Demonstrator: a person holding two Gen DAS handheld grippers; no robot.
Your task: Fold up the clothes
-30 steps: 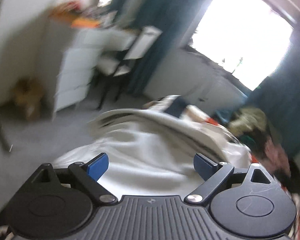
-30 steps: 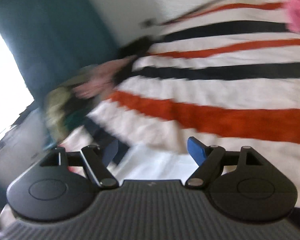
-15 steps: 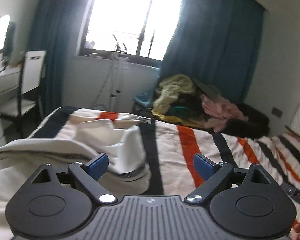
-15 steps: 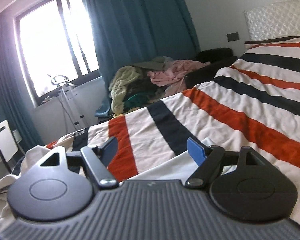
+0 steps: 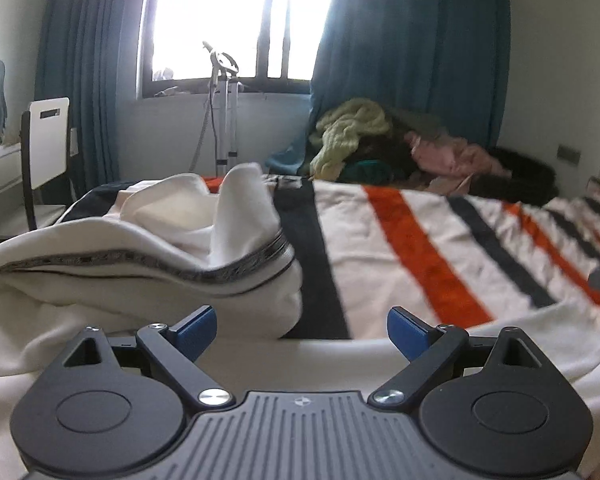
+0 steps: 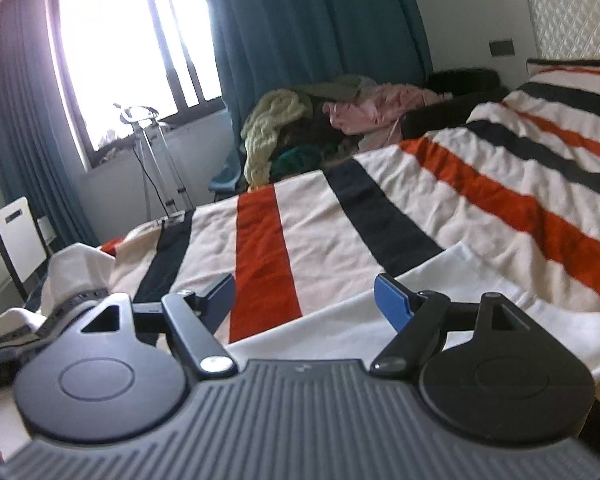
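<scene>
both grippers have dropped lower toward the striped bedspread (image 6: 480, 184) since a moment ago. left gripper (image 5: 302, 326) and right gripper (image 6: 304, 300) hover with jaws spread, empty, over the cream garment (image 5: 148, 240) lying rumpled at the bed's near edge, seemingly lining up for its hem.

My left tongs (image 5: 302, 326) hang low over the near edge of the bed (image 5: 420, 248), with the garment (image 5: 148, 248) heaped to their left on the blanket. My right tongs (image 6: 305, 298) sit over the garment's near hem (image 6: 380, 320). Far behind the bed lies a clothes pile (image 5: 380, 144); left of it stands a rack (image 5: 224, 112), and at far left a chair (image 5: 46, 140).
</scene>
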